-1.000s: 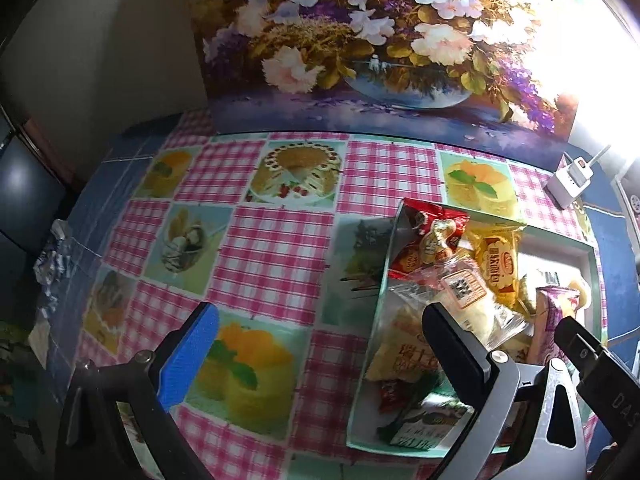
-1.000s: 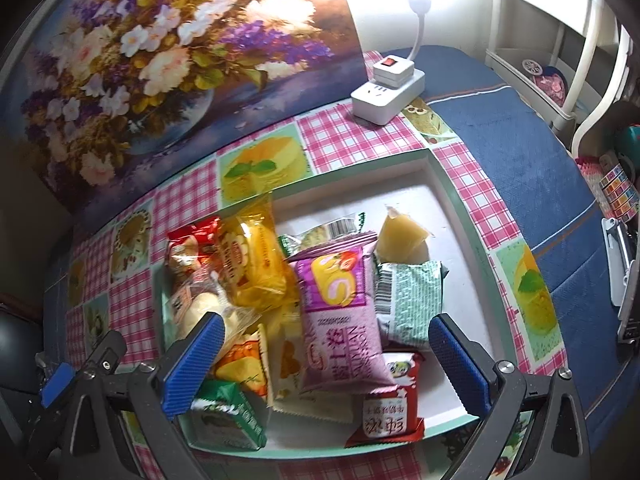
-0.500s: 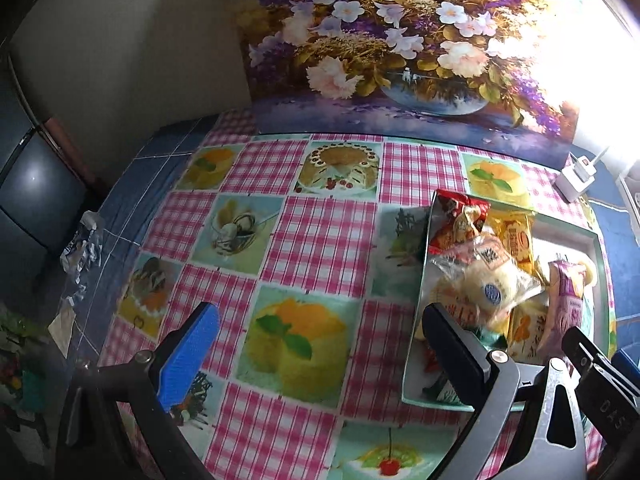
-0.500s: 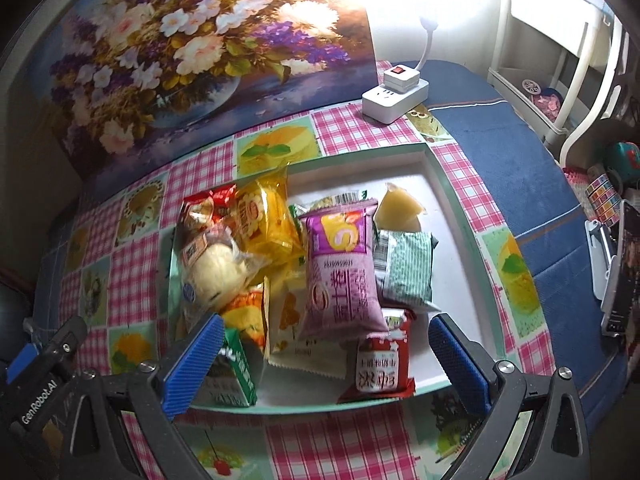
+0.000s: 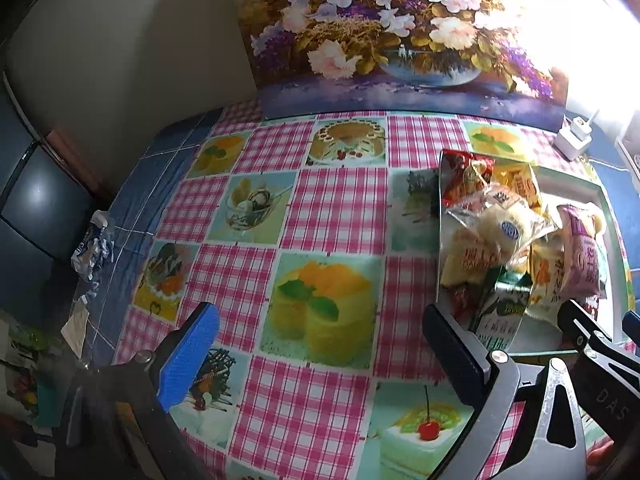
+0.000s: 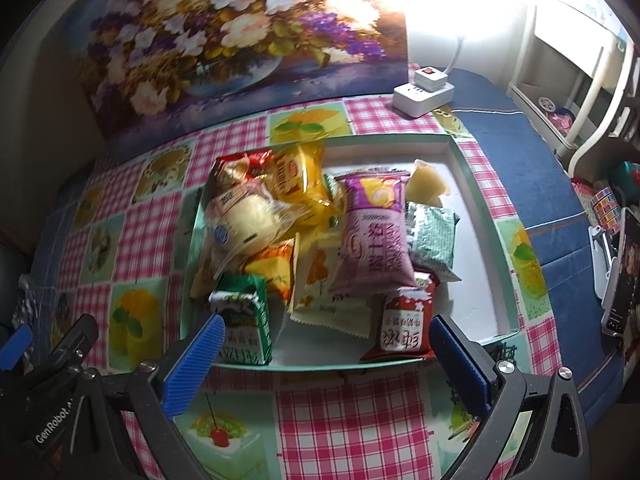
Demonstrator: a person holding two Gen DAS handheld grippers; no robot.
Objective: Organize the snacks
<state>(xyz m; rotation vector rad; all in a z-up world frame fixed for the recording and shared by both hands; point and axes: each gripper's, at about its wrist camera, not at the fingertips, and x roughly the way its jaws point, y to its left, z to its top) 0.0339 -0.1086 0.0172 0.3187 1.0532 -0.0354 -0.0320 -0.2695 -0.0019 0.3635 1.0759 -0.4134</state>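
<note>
Left tongs (image 5: pixel 320 354): jaws spread wide, nothing between them, held above the checked cloth of the table (image 5: pixel 328 208). Right tongs (image 6: pixel 326 354): jaws likewise wide apart and empty, positioned over the near rim of the tray (image 6: pixel 486 216).

Tray: shallow, pale green edge, white floor, lying flat on the table. From the left wrist view it sits at 3 o'clock of the left tongs; from the right wrist view it lies at 12 o'clock, directly ahead.

Contents, right wrist view: purple packet (image 6: pixel 374 236) near centre, lying over other packs. Green carton (image 6: pixel 242 318) at 7 o'clock of the tray, against the near rim, just beyond the right tongs' left finger. Red packet (image 6: pixel 404 324) at 6 o'clock, touching the near rim. Clear-wrapped bun (image 6: pixel 244 220) at 9 o'clock, resting on the heap. Yellow packet (image 6: pixel 298 184) and red-and-gold packet (image 6: pixel 236 166) at 11 o'clock. Green-white packet (image 6: pixel 430 236) just right of the purple one. Right portion of the tray floor is bare.

Surroundings: white power strip (image 6: pixel 422 94) on the table at 1 o'clock beyond the tray; flower painting (image 6: pixel 236 40) upright along the far edge.
</note>
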